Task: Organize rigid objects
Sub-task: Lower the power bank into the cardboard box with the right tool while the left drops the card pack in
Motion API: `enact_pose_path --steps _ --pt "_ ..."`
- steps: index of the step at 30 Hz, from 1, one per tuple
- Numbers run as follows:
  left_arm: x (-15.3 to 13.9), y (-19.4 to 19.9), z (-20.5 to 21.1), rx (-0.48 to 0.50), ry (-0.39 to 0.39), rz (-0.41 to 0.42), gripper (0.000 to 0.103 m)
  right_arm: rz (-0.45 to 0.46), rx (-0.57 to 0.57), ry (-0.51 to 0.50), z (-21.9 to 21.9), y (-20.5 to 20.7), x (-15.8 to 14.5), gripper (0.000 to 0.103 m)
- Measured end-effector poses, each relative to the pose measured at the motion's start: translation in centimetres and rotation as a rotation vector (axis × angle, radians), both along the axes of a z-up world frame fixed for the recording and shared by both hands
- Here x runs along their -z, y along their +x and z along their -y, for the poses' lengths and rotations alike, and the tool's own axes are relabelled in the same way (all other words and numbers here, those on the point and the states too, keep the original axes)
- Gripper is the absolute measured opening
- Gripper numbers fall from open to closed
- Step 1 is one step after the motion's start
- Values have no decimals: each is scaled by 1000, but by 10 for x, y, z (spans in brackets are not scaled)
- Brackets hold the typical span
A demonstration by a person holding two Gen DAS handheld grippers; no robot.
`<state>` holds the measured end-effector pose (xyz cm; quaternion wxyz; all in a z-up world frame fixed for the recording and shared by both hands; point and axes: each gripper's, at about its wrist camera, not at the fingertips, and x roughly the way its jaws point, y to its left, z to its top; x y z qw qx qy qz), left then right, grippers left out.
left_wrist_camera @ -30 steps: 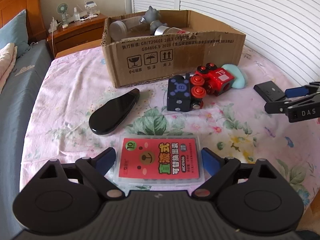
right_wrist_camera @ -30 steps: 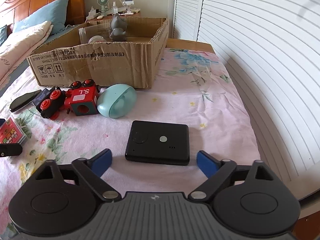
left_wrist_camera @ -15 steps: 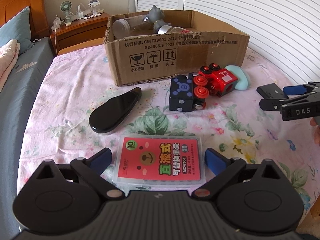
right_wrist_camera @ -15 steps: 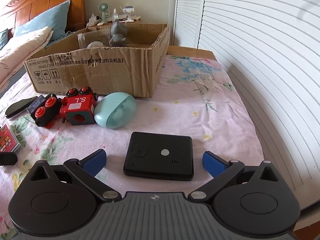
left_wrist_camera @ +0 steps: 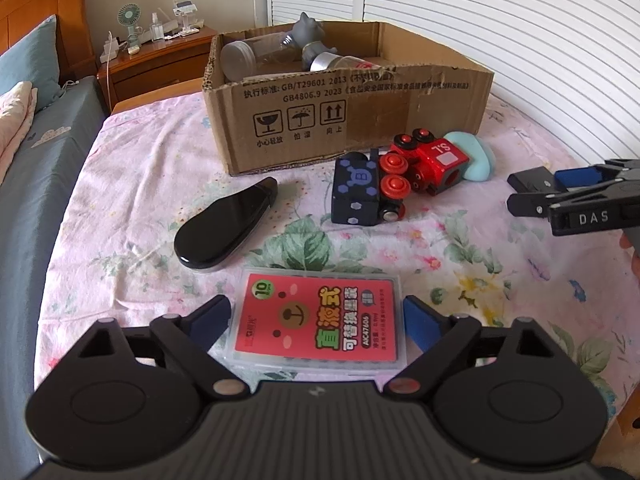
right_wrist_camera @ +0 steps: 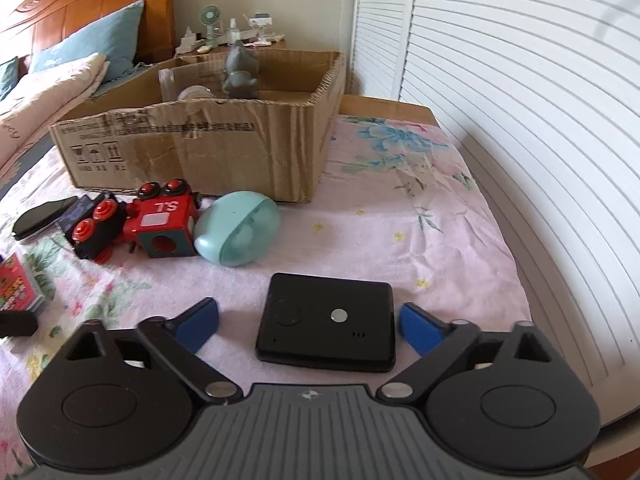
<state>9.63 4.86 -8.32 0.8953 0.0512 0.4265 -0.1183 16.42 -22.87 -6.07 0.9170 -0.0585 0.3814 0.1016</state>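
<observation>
A red card case (left_wrist_camera: 320, 320) in clear plastic lies flat on the flowered sheet between the blue pads of my left gripper (left_wrist_camera: 316, 312). Its jaws are closing and the pads stand right at the case's sides. A flat black device (right_wrist_camera: 326, 322) lies between the pads of my right gripper (right_wrist_camera: 308, 318). Those jaws are closing too, with a clear gap at the left pad. The left wrist view shows the right gripper (left_wrist_camera: 532, 192) from the side, over the device (left_wrist_camera: 532, 176). The cardboard box (left_wrist_camera: 348, 112) stands behind.
Between the box and the grippers lie a black oval object (left_wrist_camera: 228, 224), a black and red toy train (left_wrist_camera: 400, 176) and a teal egg-shaped case (right_wrist_camera: 236, 228). The box holds a jar, a bottle and a grey figurine (left_wrist_camera: 308, 36). Louvred doors (right_wrist_camera: 520, 120) run along the right.
Both pairs of jaws opened wider half a second ago and have since narrowed around the card case and the black device. Neither hand has shifted, and both objects lie where they were.
</observation>
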Motion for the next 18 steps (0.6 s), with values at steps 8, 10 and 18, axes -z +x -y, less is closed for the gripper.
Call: enact_pose_path --steps 8,10,18 --pt "-3 4 2 44 12 -21 91 -22 9 -10 5 1 -5 74" --pt "-6 5 2 58 10 -33 91 -27 -2 -13 6 -1 -7 74" --pt "-29 6 -3 115 12 -50 91 -19 -84 -18 6 -14 -36 74"
